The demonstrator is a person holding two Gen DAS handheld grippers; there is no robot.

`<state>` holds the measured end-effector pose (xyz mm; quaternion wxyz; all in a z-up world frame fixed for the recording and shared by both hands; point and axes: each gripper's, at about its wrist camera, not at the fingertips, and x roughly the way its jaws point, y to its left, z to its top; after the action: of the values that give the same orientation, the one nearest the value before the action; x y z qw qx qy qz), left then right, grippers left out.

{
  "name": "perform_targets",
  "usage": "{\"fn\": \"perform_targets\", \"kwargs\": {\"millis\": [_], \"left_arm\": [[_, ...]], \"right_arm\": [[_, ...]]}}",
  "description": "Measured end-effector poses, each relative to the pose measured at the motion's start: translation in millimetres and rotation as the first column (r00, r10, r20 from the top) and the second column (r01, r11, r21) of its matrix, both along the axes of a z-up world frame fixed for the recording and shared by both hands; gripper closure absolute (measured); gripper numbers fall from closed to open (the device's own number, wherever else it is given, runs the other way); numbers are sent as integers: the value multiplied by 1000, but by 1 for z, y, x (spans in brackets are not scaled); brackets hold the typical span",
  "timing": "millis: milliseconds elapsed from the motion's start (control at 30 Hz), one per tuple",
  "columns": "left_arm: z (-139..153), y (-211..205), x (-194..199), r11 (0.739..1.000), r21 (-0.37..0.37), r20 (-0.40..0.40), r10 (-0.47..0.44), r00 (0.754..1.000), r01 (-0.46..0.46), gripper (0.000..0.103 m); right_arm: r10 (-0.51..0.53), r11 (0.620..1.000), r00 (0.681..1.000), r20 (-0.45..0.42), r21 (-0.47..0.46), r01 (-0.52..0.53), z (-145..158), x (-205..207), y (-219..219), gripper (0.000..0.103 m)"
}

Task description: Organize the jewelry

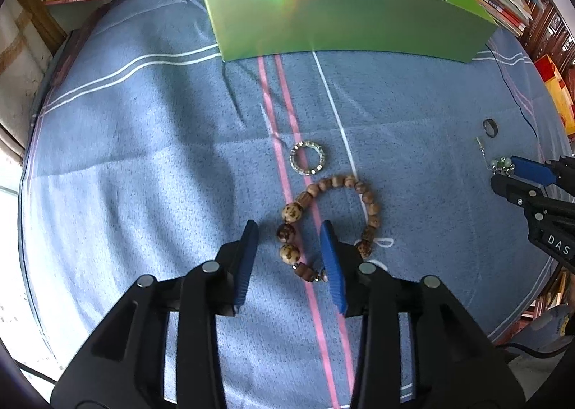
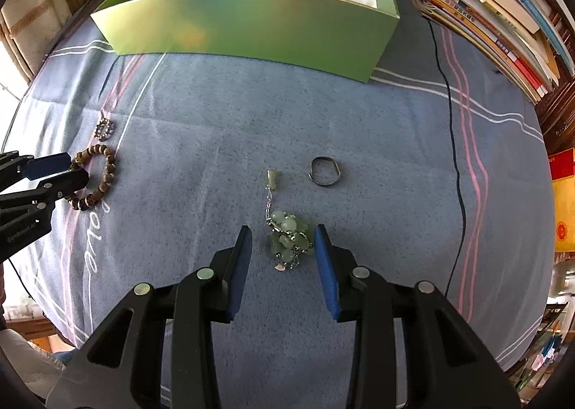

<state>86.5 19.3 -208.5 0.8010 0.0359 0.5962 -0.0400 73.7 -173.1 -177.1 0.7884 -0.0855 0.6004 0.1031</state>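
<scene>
My left gripper (image 1: pixel 289 229) is open, its blue pads either side of the near part of a brown wooden bead bracelet (image 1: pixel 370 206) on the blue cloth. A small sparkly ring (image 1: pixel 307 158) lies just beyond it. My right gripper (image 2: pixel 282 233) is open around a green bead cluster with a chain (image 2: pixel 289 240). A dark metal ring (image 2: pixel 325 171) lies beyond it to the right. The green box (image 2: pixel 251 28) stands at the back with some items inside. The bracelet (image 2: pixel 107 171) and sparkly ring (image 2: pixel 104 129) also show in the right wrist view.
Stacks of books (image 2: pixel 496 13) line the right and back edges. A thin black cable (image 2: pixel 454 143) runs down the cloth on the right. A yellow and red box (image 2: pixel 564 207) sits at the far right. The blue striped cloth (image 1: pixel 143 157) covers the table.
</scene>
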Motion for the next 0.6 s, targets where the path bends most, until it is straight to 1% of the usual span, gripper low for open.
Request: {"fn": "perform_targets", "kwargs": {"millis": [133,167,233,333,367,400,433,467,567,600], "left_arm": [[-1,0,1,1000,10,7,7,1000,-7,58],[-2,-1,1,1000,10,7,8,1000,-8,57],[-2,0,1,1000,10,9,10,1000,-10,56],[-3,0,2,1000,11,11,10,1000,-11,56],[-3,0,2,1000,6,12,10,1000,-10,58],[-3,0,1,1000,4,15,10,1000,-10,65],[0,2,-2,1000,3,20,9,1000,-9,74],[1,1,-4,1000,0,22,8,1000,-8,78],[2,2,-5,1000,-12,24,9,1000,-9,92],[2,2,-5,1000,-14,24,11,1000,-11,92]], "right_arm": [[-12,1000,1000,-14,-3,11,-8,2,6,67],[-13,1000,1000,-16,4,13,-11,5,2,67],[-11,1000,1000,-18,9,11,-14,11,-6,67],[-8,1000,1000,-12,8,8,-16,11,-5,67],[-8,1000,1000,-10,8,8,-16,10,-4,67],[-8,1000,1000,-9,9,8,-17,10,-3,67],[-8,1000,1000,-8,10,8,-17,10,-3,67],[-8,1000,1000,-6,12,8,-17,10,-3,67],[6,999,1000,-1,32,-6,-17,9,-1,81],[11,999,1000,0,35,-11,-17,8,-1,85]]}}
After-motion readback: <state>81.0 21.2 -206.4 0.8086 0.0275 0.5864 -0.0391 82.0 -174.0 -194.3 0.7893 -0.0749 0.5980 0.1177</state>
